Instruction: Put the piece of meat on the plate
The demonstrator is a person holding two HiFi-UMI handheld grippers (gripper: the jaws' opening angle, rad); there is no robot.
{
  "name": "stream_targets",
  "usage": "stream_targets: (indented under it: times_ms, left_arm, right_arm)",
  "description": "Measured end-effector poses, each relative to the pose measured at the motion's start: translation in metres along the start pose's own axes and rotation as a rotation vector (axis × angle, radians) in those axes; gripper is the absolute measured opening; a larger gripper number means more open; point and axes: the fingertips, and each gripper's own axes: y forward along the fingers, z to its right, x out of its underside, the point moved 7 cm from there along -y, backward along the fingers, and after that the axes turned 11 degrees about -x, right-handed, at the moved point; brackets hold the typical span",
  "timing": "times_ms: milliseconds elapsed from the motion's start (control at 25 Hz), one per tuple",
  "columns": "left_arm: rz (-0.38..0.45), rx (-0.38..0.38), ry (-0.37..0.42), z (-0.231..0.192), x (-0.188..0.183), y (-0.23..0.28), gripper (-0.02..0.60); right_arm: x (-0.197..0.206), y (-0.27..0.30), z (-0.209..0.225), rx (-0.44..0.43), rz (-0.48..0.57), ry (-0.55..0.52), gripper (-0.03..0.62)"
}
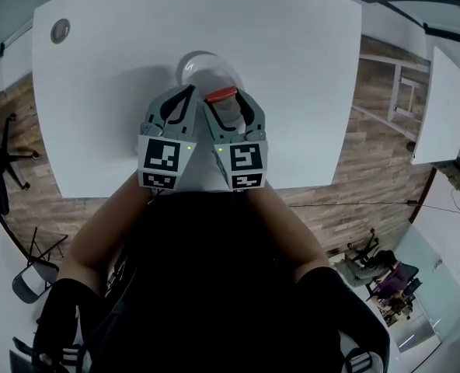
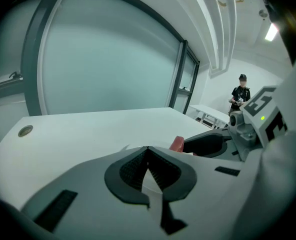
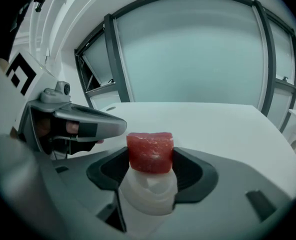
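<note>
A red cube of meat (image 1: 221,94) sits between the jaws of my right gripper (image 1: 222,96), which is shut on it. In the right gripper view the meat (image 3: 149,151) fills the gap at the jaw tips of the right gripper (image 3: 149,153), and the white plate (image 3: 148,196) shows just below it. The plate (image 1: 201,63) lies on the white table (image 1: 308,68), directly beyond both grippers. My left gripper (image 1: 186,92) hangs right beside the right one, shut and empty. The left gripper's (image 2: 148,148) tips meet, with the meat (image 2: 177,144) just to its right.
A round metal grommet (image 1: 60,30) sits in the table's far left corner. The table's near edge runs just under the grippers. A second white table (image 1: 444,107) stands at the right, chairs (image 1: 1,162) at the left. A person (image 2: 240,98) stands far off.
</note>
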Motion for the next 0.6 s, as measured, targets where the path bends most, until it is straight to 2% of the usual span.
stream_targets:
  times_ms: [440,600]
  left_arm:
    - [-0.019,0.014,-0.026,-0.006,0.006,0.004,0.002]
    - [-0.023,0.014,-0.03,-0.01,0.007,0.006,0.002]
  right_arm:
    - [-0.008,0.013,0.0,0.029,-0.01,-0.037,0.273]
    - [-0.011,0.015,0.0,0.011,-0.059,-0.041,0.273]
